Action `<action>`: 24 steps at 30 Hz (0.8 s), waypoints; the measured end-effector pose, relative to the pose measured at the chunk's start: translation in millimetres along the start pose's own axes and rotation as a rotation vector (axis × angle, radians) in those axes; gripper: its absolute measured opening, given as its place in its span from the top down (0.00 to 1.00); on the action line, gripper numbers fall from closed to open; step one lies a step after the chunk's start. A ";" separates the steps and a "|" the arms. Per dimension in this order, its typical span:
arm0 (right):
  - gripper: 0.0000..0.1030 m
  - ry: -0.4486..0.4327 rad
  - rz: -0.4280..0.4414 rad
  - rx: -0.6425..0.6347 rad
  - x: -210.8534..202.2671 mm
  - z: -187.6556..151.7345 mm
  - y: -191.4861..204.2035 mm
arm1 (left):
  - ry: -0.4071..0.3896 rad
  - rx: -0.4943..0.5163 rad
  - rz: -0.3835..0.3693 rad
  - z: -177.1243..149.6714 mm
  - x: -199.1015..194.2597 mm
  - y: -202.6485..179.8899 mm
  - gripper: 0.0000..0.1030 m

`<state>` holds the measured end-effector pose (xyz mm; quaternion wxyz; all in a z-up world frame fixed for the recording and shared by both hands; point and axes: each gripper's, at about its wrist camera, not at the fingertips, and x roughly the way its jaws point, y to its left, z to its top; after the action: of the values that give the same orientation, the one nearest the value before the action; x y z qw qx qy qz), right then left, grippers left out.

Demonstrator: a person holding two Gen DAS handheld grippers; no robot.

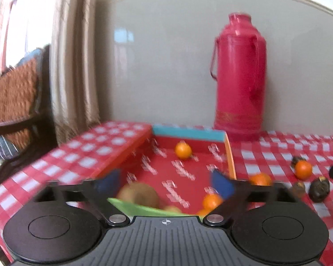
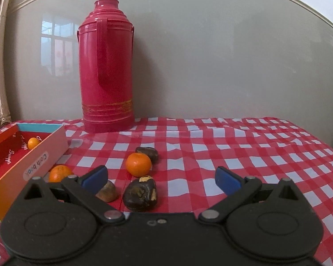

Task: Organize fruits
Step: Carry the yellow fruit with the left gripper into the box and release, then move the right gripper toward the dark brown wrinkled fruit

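An open red-lined box (image 1: pixel 229 155) lies on the checked cloth; it also shows in the right wrist view (image 2: pixel 42 157). Inside it are a small orange (image 1: pixel 183 150), a brown kiwi (image 1: pixel 139 194) and another orange (image 1: pixel 212 200) near its front. My left gripper (image 1: pixel 166 180) is open above the box's near end, holding nothing. My right gripper (image 2: pixel 161 177) is open and empty over loose fruit on the cloth: an orange (image 2: pixel 138 164), a dark fruit (image 2: pixel 141 192), another dark fruit (image 2: pixel 147 153), a brownish fruit (image 2: pixel 107 191) and an orange by the box (image 2: pixel 60 173).
A tall red thermos (image 2: pixel 106 66) stands at the back against the grey wall, right of the box. A curtain (image 1: pixel 75 66) and a chair (image 1: pixel 13 102) lie beyond the table's left edge. The checked cloth (image 2: pixel 244 155) stretches to the right.
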<state>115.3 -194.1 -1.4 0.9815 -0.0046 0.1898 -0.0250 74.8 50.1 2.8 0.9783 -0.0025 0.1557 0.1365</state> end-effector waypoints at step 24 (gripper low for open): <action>0.05 -0.010 -0.021 -0.060 -12.3 -2.3 -22.0 | -0.008 0.034 -0.031 5.3 -12.6 -22.7 0.04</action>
<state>102.0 -215.4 1.4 0.9815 -0.0360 0.1855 -0.0297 70.9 25.2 10.8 0.9808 0.0124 0.1541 0.1188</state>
